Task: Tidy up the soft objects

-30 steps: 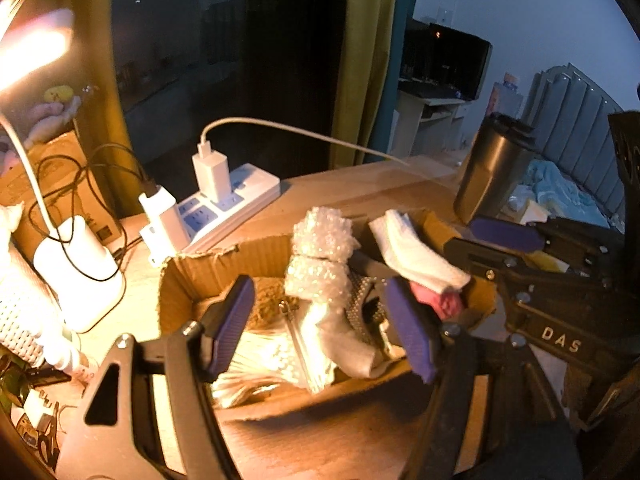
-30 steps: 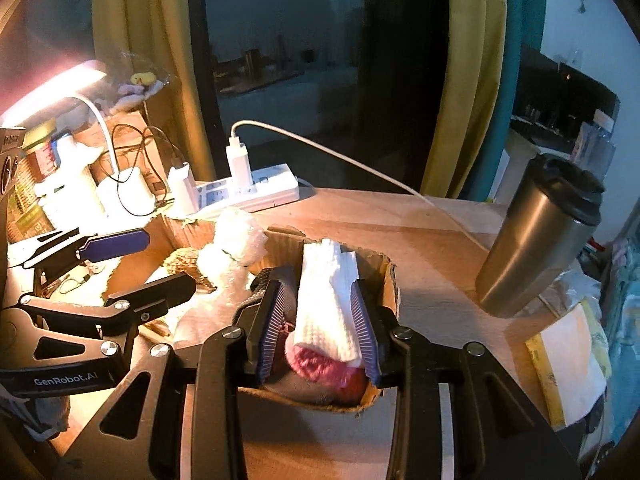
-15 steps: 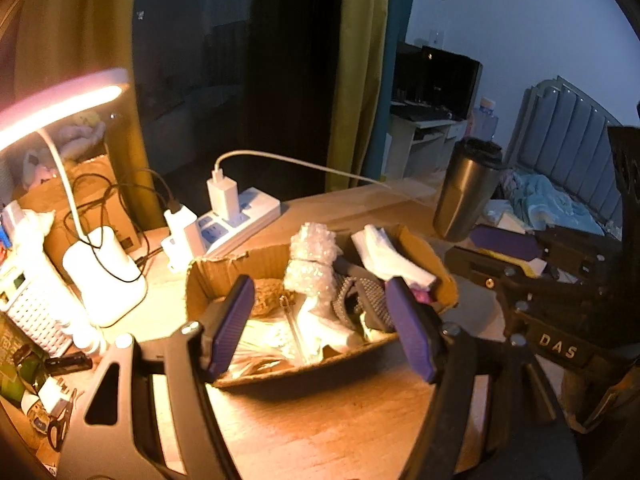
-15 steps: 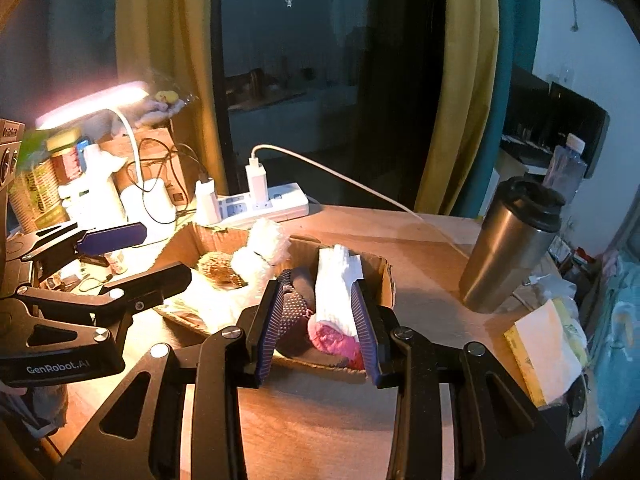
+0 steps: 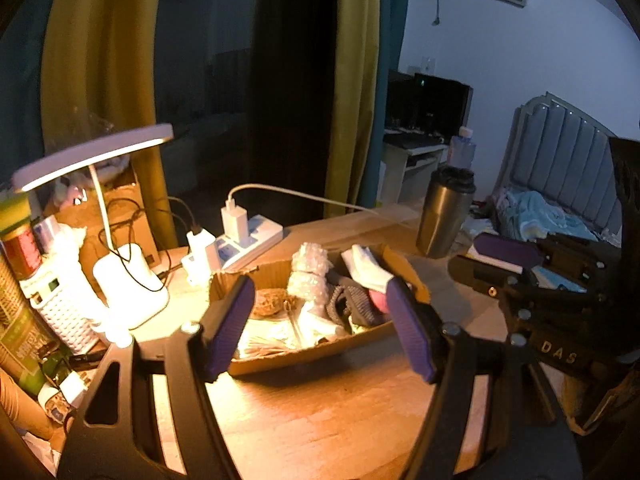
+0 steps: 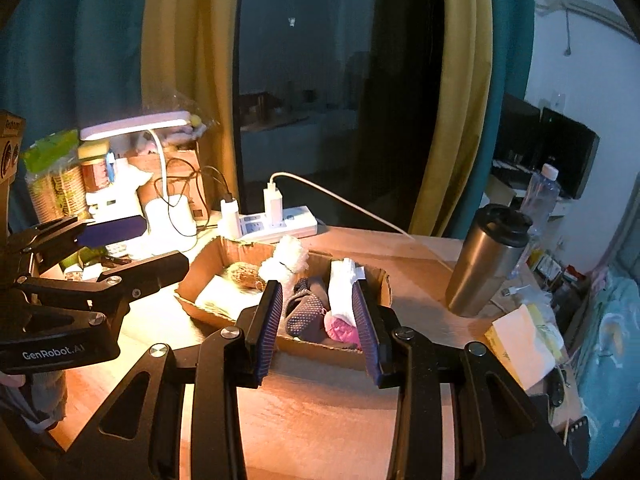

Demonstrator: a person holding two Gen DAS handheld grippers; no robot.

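A shallow cardboard box (image 5: pixel 304 360) (image 6: pixel 320 350) lies on the wooden desk. In it are a white bubble-wrap roll (image 5: pixel 308 276) (image 6: pixel 286 258), a white and pink rolled cloth (image 5: pixel 366 266) (image 6: pixel 342 292), a dark dotted cloth (image 5: pixel 352 306) (image 6: pixel 306 312), a brown fuzzy piece (image 5: pixel 268 304) (image 6: pixel 244 276) and pale tissue (image 5: pixel 272 336). My left gripper (image 5: pixel 320 328) hangs open in front of and above the box, with nothing between its pads. My right gripper (image 6: pixel 318 328) is also open and empty, held back from the box's near right end.
A steel tumbler (image 5: pixel 444 216) (image 6: pixel 488 264) stands right of the box. Behind it are a power strip (image 5: pixel 248 240) with chargers and cables, and a lit desk lamp (image 5: pixel 92 152). Jars and a white basket (image 5: pixel 68 316) crowd the left. A yellow envelope (image 6: pixel 520 344) lies right.
Both grippers have drawn back and upward from the box. The right gripper's pads, which flanked the white and pink roll, have left it lying in the box.
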